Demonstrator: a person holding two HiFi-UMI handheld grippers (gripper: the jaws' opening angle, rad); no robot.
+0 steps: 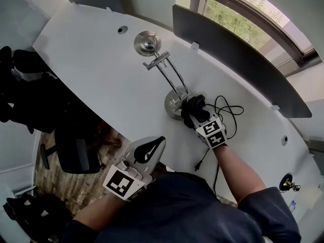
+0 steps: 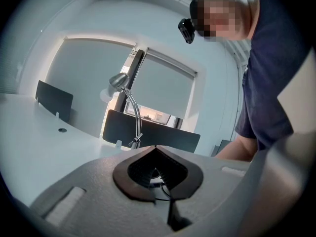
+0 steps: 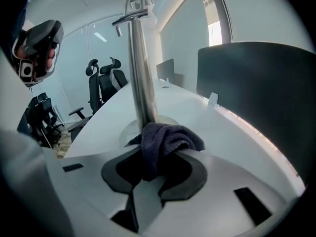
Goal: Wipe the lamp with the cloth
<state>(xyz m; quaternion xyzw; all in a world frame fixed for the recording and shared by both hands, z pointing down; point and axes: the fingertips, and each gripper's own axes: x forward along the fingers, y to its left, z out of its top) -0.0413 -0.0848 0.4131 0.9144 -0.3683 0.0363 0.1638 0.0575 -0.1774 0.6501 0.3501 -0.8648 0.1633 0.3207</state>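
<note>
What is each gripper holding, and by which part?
The right gripper pinches the dark cloth by a bunched fold, at the lamp. The left gripper is shut, empty.

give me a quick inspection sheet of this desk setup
surface: white table, bare apart from the job's things
job's things: lamp upright; dark cloth against its stem just above the base
clutter: small brass-coloured object near the right end, too small to identify
grippers: right gripper fingers shut on the cloth; left gripper shut, empty, away from the lamp
cables: black cord looped beside the lamp base
surroundings: dark divider panel, window, office chair
</note>
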